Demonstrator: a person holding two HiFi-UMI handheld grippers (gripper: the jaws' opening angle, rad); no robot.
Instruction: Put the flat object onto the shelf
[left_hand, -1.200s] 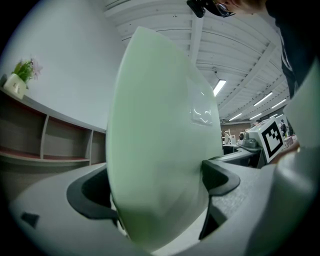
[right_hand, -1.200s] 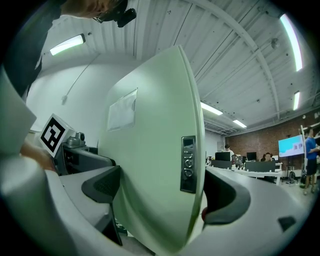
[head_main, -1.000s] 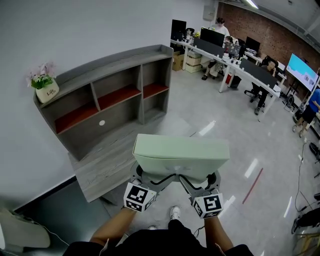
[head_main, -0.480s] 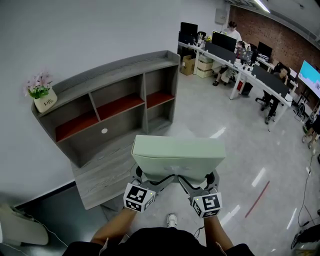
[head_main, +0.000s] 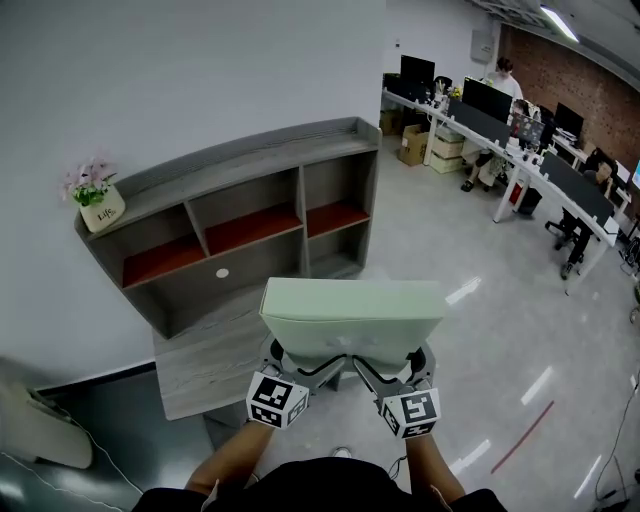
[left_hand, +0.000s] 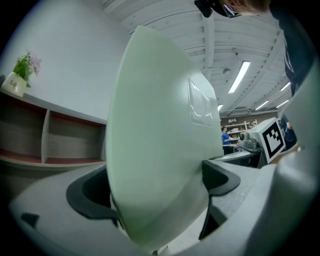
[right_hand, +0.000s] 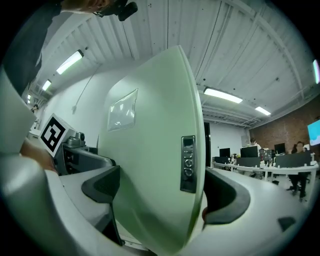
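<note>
A flat pale green box (head_main: 352, 316) hangs level in front of me, held from below at its near edge by both grippers. My left gripper (head_main: 300, 362) is shut on the box's left part (left_hand: 155, 165); my right gripper (head_main: 392, 362) is shut on its right part (right_hand: 155, 165), where a small dark label shows. The grey shelf unit (head_main: 240, 215) with red-floored compartments stands against the white wall, ahead and to the left of the box. Its lower desk surface (head_main: 215, 350) lies just left of the box.
A white pot with pink flowers (head_main: 96, 195) sits on the shelf's top left end. Office desks with monitors and seated people (head_main: 500, 120) fill the far right. A red line (head_main: 522, 436) marks the glossy grey floor at the right.
The view has swung so the shelf sits farther right and nearer the box. The box and both grippers keep the same hold, slightly lower in the picture.
</note>
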